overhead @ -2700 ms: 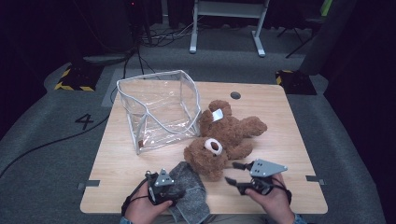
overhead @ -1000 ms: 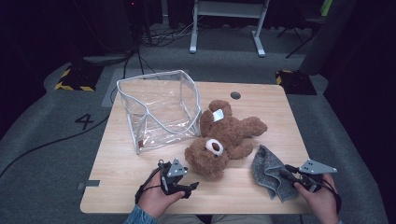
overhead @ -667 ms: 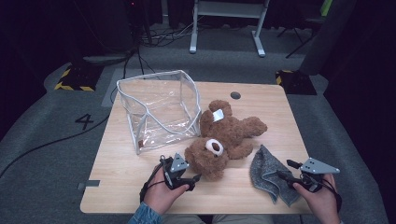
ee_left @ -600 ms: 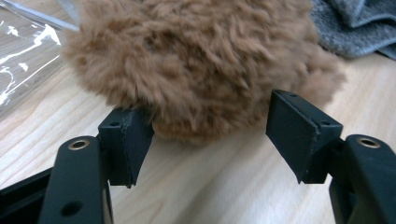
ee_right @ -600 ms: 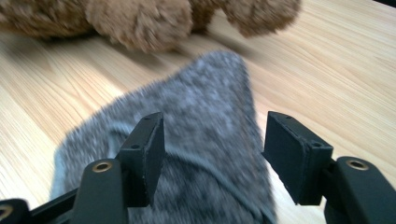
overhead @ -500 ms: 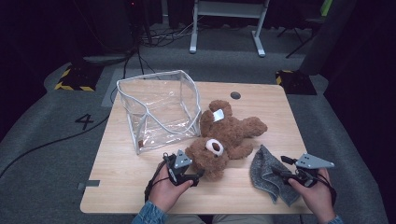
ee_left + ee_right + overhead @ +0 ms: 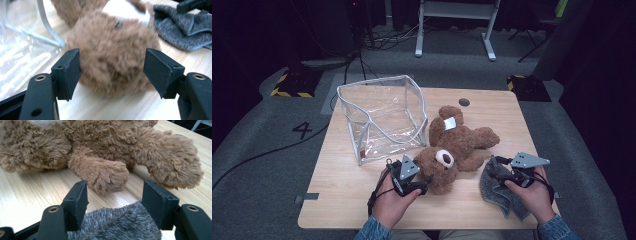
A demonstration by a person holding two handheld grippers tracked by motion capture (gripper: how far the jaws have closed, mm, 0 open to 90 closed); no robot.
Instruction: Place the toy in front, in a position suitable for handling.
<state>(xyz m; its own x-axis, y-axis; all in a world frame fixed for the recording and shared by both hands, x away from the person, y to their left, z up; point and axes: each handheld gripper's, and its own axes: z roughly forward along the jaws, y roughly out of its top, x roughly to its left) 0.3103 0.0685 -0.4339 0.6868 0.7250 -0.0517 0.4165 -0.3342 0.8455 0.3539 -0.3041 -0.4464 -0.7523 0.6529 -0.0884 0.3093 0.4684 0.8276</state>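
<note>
Dark floor and cables ringed the pale wooden table (image 7: 342, 200). Left tongs (image 7: 112, 67) stood wide open, jaws either side of the fluffy brown teddy bear's (image 7: 457, 145) head without touching it — lined up, I'd judge, to pinch that head. Right tongs (image 7: 115, 202) gaped too, holding nothing, low over the shaggy grey cloth (image 7: 499, 187) lying at the table's near right corner, just beside the bear's arm. The bear lay on its back mid-table, white tag up. Just left of it sat the clear, soft-walled plastic bag (image 7: 379, 117) with white piping, mouth open; nothing stood between bear and bag.
</note>
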